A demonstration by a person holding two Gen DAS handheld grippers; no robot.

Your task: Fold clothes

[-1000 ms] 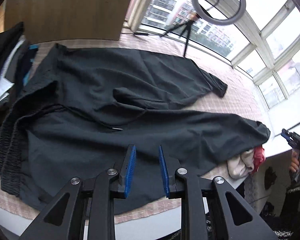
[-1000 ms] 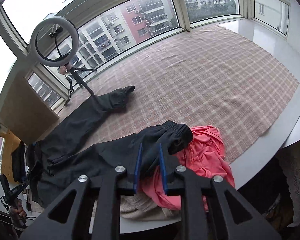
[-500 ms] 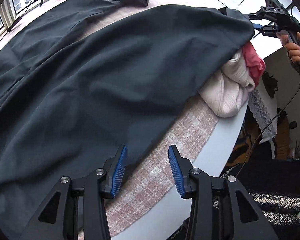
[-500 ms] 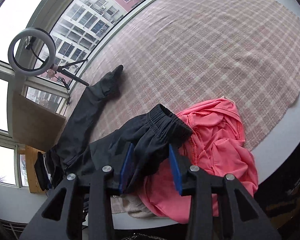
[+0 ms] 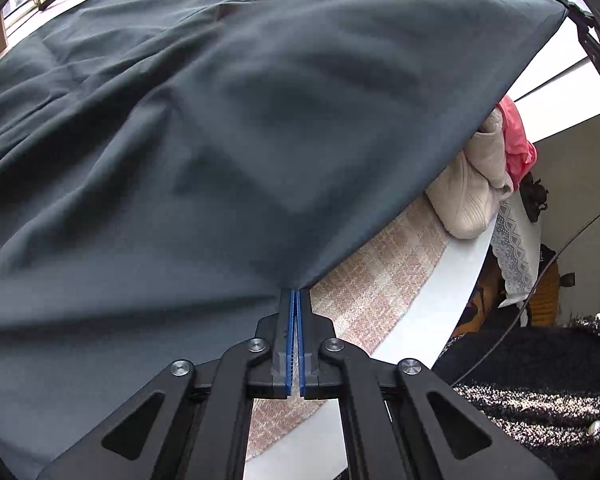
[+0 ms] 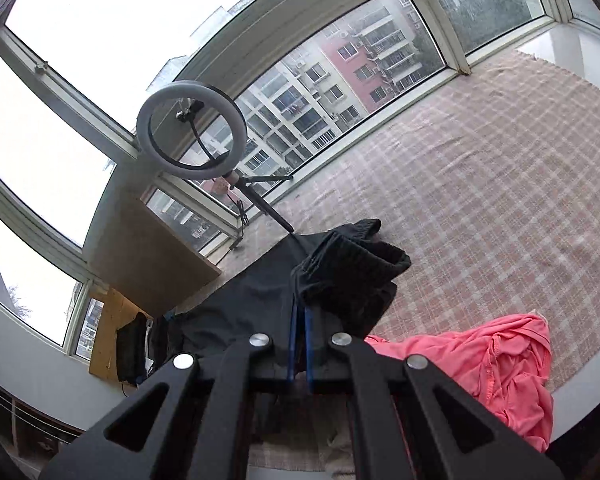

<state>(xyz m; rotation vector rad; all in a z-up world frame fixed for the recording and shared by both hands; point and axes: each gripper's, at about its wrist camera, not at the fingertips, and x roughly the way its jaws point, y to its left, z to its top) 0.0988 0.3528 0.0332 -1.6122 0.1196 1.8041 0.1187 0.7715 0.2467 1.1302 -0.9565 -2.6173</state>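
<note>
Left wrist view: the left gripper (image 5: 295, 294) is seen closed tight, and the edge of the dark trousers (image 5: 220, 140) is pinched between its blue pads. The trousers are spread wide over the checked cloth (image 5: 364, 300) on the table (image 5: 432, 292), and one leg is pulled up toward the top right corner. A cream garment (image 5: 472, 184) and a pink garment (image 5: 518, 140) are tucked partly under that lifted leg, near the table's edge. A person's dark speckled sleeve (image 5: 540, 400) is seen at the bottom right.

Right wrist view: the right gripper (image 6: 299, 312) is also seen closed, and the trousers' leg end with its gathered cuff (image 6: 352, 260) is clamped in it and bunched above the fingers. The pink garment is laid just to the right on the checked cloth. A ring light (image 6: 191, 130) on a small stand is placed by the window (image 6: 340, 72), behind the trousers.
</note>
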